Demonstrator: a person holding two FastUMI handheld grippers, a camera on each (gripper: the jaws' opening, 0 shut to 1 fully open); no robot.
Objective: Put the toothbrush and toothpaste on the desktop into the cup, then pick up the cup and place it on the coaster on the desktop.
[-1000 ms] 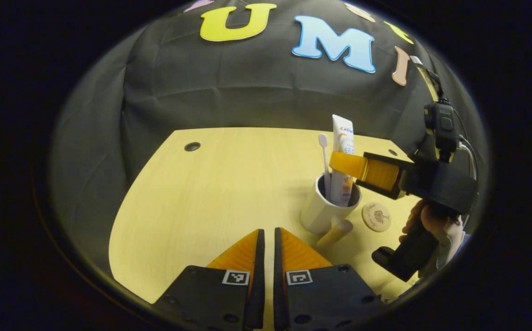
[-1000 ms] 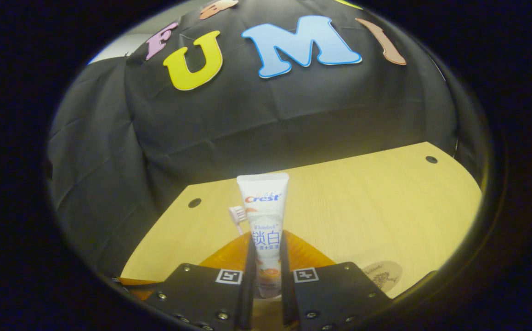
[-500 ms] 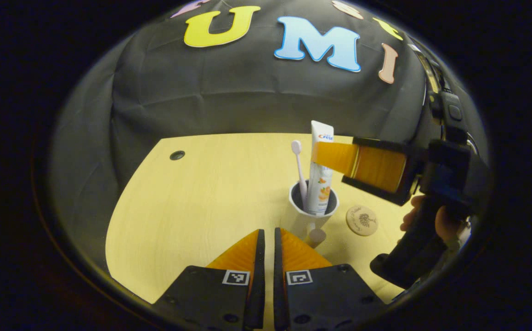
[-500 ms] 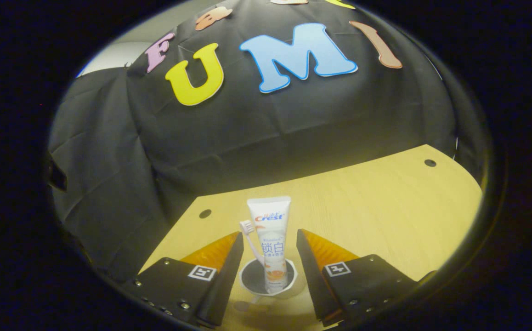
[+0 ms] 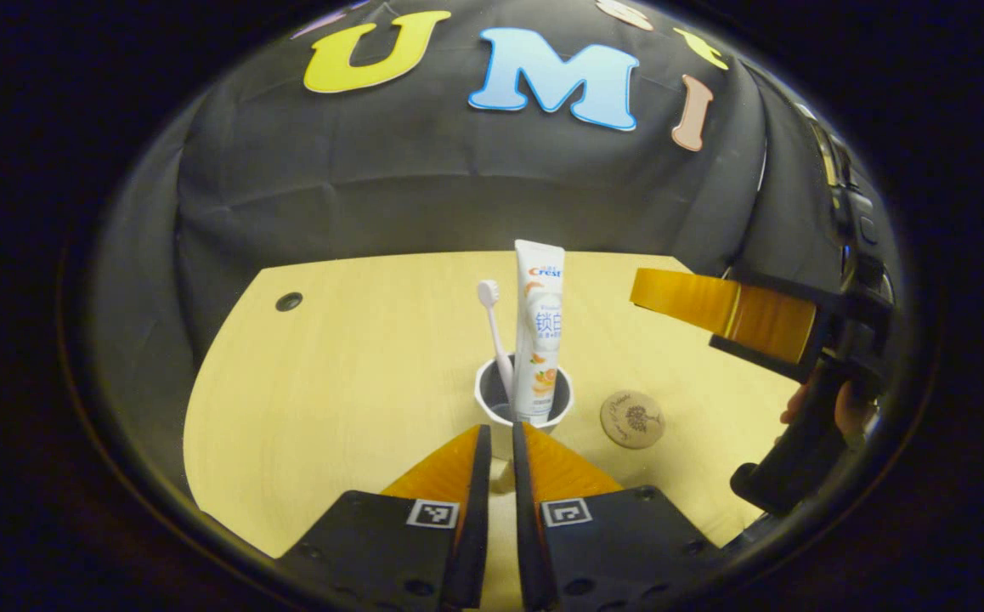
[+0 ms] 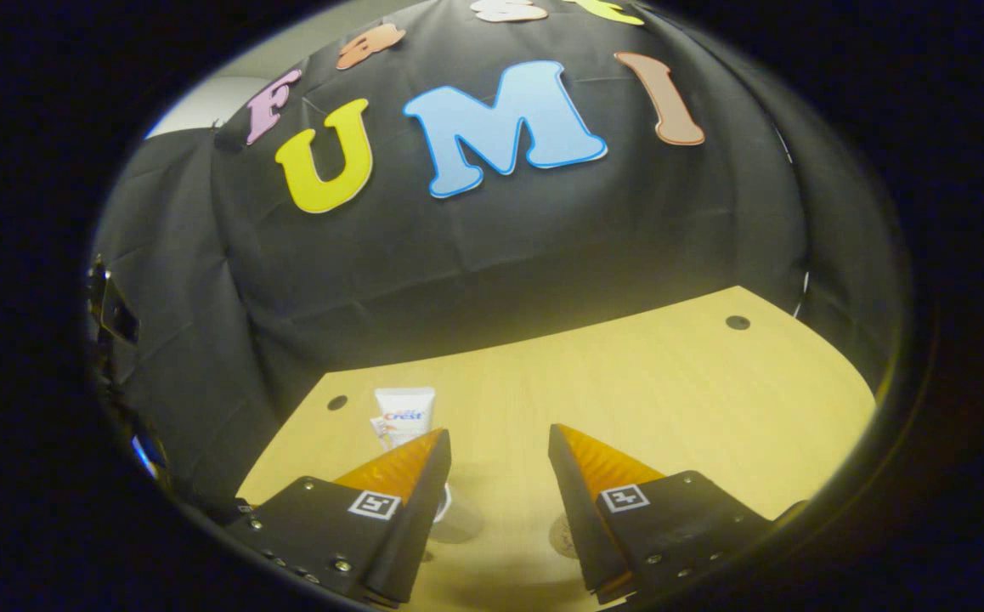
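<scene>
Toothpaste is standing upright in the white cup on the table, with the toothbrush leaning beside it in the same cup, bristle head up. The round wooden coaster is lying flat on the table just to the right of the cup, apart from it. In the left gripper view, the left gripper is pointing at the cup from the near side, its jaws pressed almost together with nothing between them, their tips close to the cup's near wall. The right gripper is hanging in the air to the right of the cup and above the coaster, held by a hand at the edge. In the right gripper view, the right gripper is showing its jaws spread wide and holding nothing; the toothpaste top is peeking up behind its left finger, and the small round shape low between the fingers is probably the coaster.
</scene>
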